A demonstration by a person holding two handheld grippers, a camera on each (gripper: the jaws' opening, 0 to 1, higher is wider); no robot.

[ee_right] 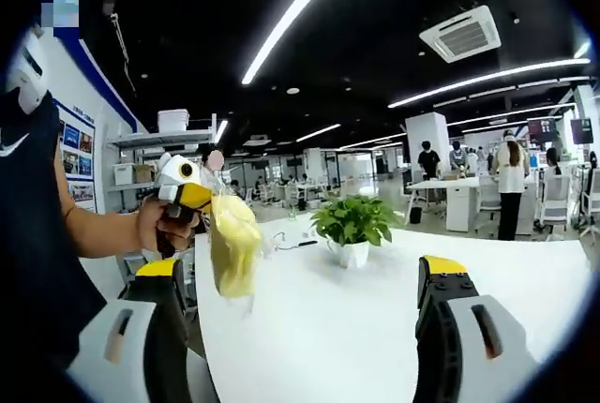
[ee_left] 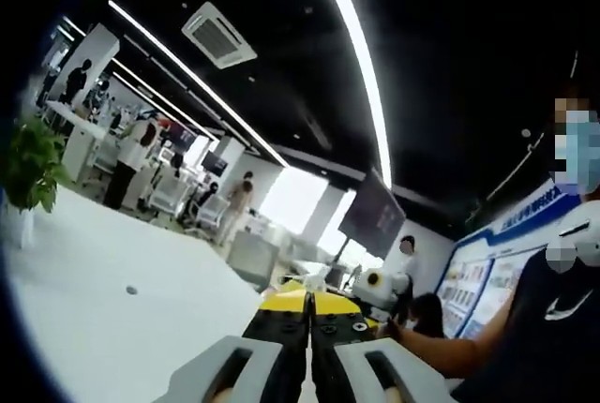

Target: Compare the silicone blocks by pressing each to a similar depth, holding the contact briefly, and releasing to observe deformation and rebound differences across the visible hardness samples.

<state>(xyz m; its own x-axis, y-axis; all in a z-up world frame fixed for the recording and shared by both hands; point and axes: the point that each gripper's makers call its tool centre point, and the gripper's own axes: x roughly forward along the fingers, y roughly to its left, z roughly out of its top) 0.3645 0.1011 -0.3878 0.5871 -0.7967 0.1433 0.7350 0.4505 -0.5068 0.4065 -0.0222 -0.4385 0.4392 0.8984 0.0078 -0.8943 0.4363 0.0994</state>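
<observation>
left gripper (ee_left: 309,305) raised with jaws pressed together; right gripper (ee_right: 305,276) jaws spread wide over a white table (ee_right: 375,328).

in the right gripper view, a person's hand (ee_right: 161,225) holds the left gripper up at the table's left edge, its yellow tips pinching a limp, translucent yellow piece (ee_right: 232,246) that hangs down, perhaps a soft silicone sample, though i cannot tell. that piece hangs ahead of the right gripper's left jaw, not between the spread jaws. a potted plant (ee_right: 352,225) stands further along the table, between the two jaws in the view. behind are desks, standing people (ee_right: 512,187) and shelving (ee_right: 173,141). in the left gripper view, the closed yellow tips point across the pale table (ee_left: 112,300) toward a wall screen (ee_left: 373,214), a bare forearm (ee_left: 441,351) at right.
</observation>
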